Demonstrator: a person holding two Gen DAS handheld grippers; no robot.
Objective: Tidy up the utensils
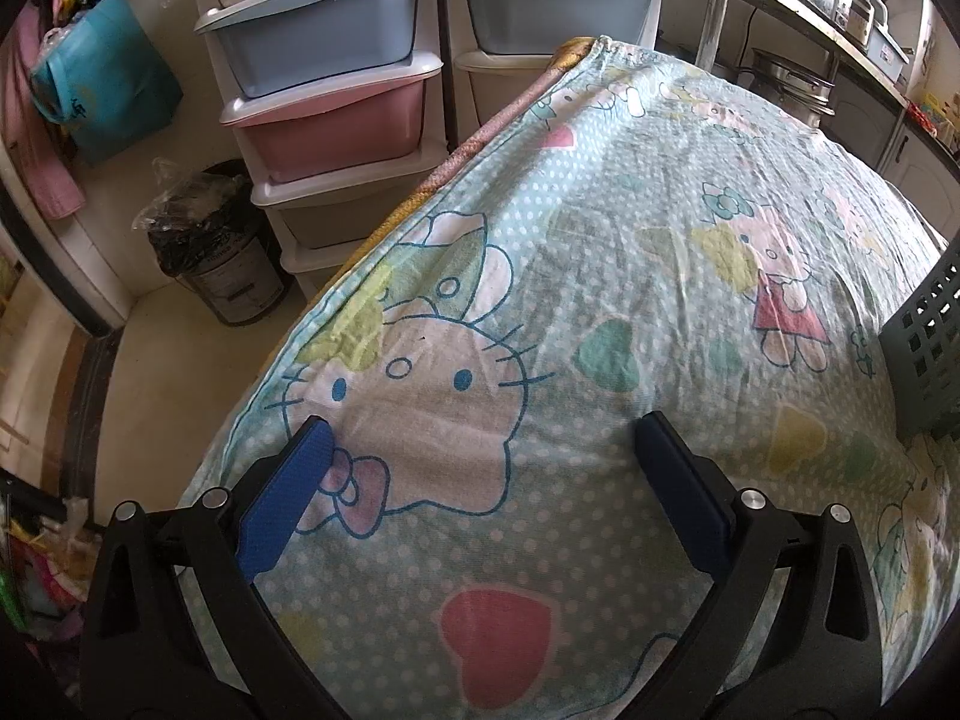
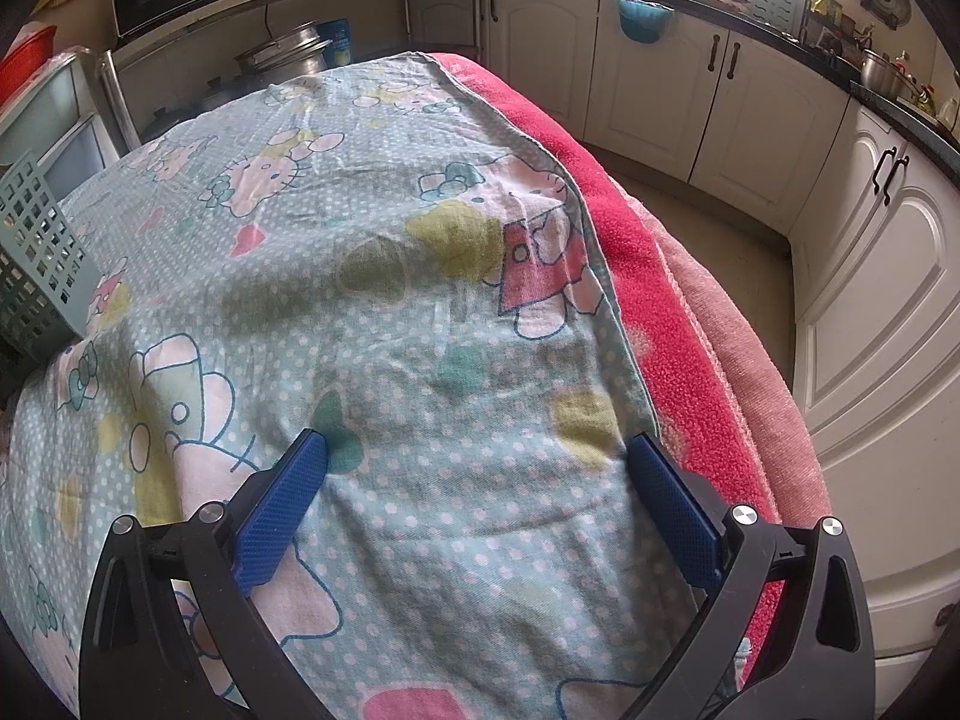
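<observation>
The left gripper, a black plastic frame with two fingers faced in blue textured pads, has its jaws spread wide apart with nothing between them. Silver pivot bolts sit on its black linkage arms at both sides. The right gripper, of the same black frame and blue textured pads, is likewise spread wide and holds nothing. In both wrist views the fingers point forward and angle outward toward their tips. Neither holding hand is visible.

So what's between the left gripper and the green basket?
Only bare cartoon-print cloth between the open left gripper and the green basket, per the left wrist view.
</observation>
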